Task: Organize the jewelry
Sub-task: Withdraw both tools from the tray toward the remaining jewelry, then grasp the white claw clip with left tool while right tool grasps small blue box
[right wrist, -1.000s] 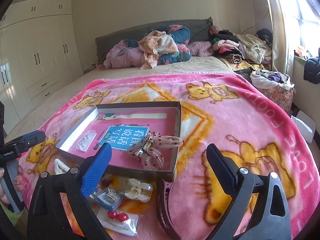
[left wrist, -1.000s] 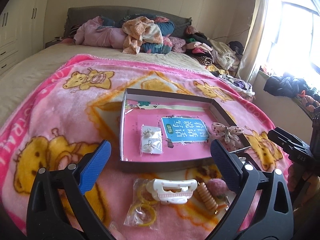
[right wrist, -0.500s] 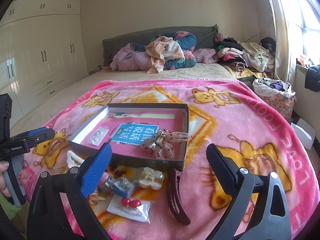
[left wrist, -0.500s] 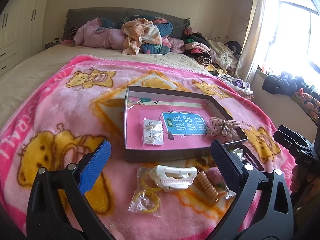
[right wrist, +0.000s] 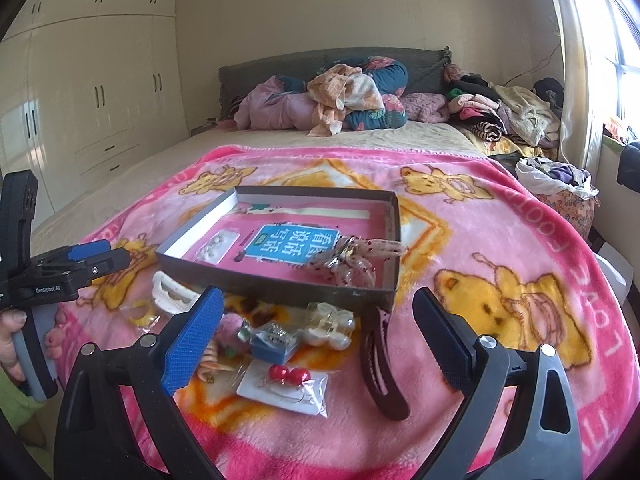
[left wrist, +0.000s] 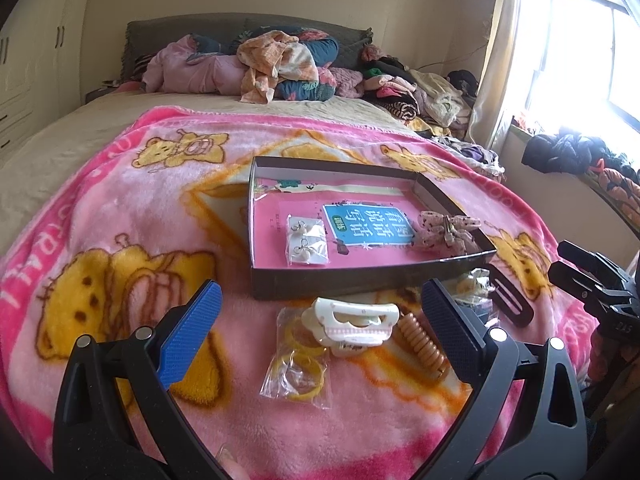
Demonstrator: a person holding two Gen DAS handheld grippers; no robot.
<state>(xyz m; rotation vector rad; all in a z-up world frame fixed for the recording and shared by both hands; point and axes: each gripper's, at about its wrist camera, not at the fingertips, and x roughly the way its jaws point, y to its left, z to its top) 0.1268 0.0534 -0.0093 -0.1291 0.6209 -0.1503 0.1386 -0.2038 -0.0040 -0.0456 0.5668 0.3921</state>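
Note:
A shallow dark box [left wrist: 360,280] [right wrist: 280,280] with a pink lining lies on the pink blanket. It holds a packet of pearl earrings [left wrist: 306,242] and a sheer bow clip [left wrist: 448,230] [right wrist: 352,256]. In front of the box lie a white claw clip [left wrist: 352,322], a bag of yellow rings [left wrist: 298,364], a tan spiral hair tie [left wrist: 420,340], red bead earrings on a card [right wrist: 286,384], a blue case [right wrist: 274,340], a clear clip [right wrist: 328,322] and a dark barrette [right wrist: 380,368]. My left gripper [left wrist: 316,324] is open above the claw clip. My right gripper [right wrist: 316,328] is open above the small items.
The pink bear blanket [left wrist: 120,240] covers the near part of a bed. Piled clothes and bedding [left wrist: 276,64] lie at the headboard. A window [left wrist: 580,60] is at the right, white wardrobes [right wrist: 88,100] at the left.
Both grippers have drawn back and risen a little, so the box and loose items sit further off. Both stay open and empty.

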